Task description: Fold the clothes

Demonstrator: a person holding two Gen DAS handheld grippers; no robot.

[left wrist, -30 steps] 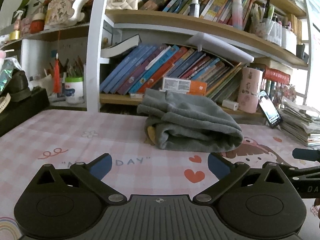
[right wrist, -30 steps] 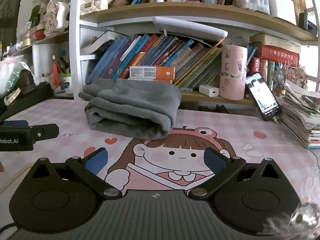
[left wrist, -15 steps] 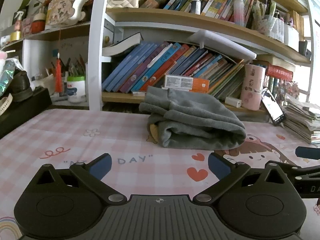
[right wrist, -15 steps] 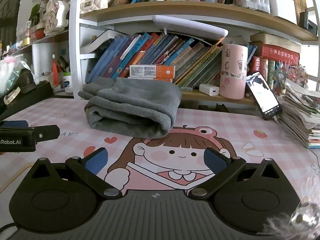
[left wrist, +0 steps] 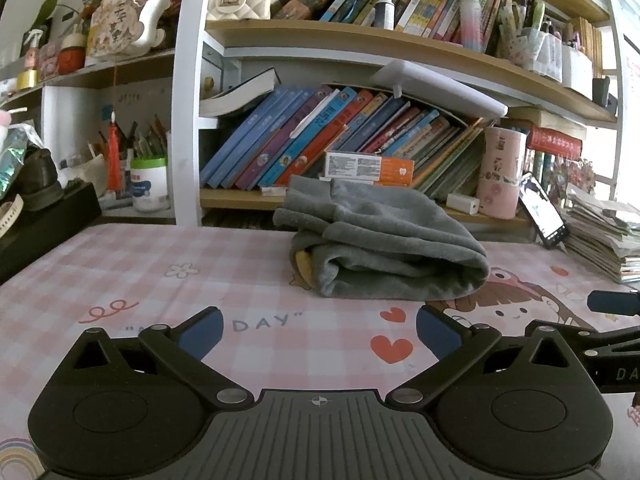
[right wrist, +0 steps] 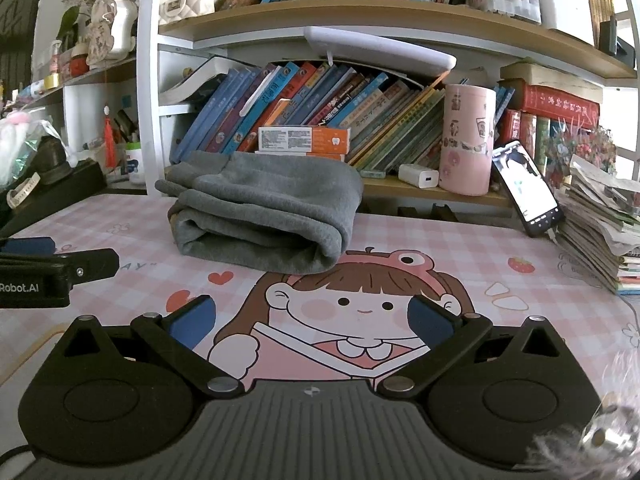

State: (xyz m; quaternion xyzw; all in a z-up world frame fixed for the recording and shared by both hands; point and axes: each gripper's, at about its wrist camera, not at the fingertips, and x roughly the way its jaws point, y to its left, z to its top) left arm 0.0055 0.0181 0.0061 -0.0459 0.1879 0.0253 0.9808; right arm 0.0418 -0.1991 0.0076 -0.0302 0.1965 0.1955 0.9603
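One folded grey garment [left wrist: 384,248], far edge hidden; your left gripper [left wrist: 318,330] and right gripper [right wrist: 311,320] spread, empty, bare mat [left wrist: 160,280] around.

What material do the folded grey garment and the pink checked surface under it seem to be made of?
The folded grey garment looks like soft fleece or thick knit: matte, fuzzy surface, rounded bulky folds. The pink checked surface appears to be a smooth printed mat, perhaps plastic or coated fabric: it lies flat, carries a cartoon print, and shows a slight sheen. I cannot be sure of either.
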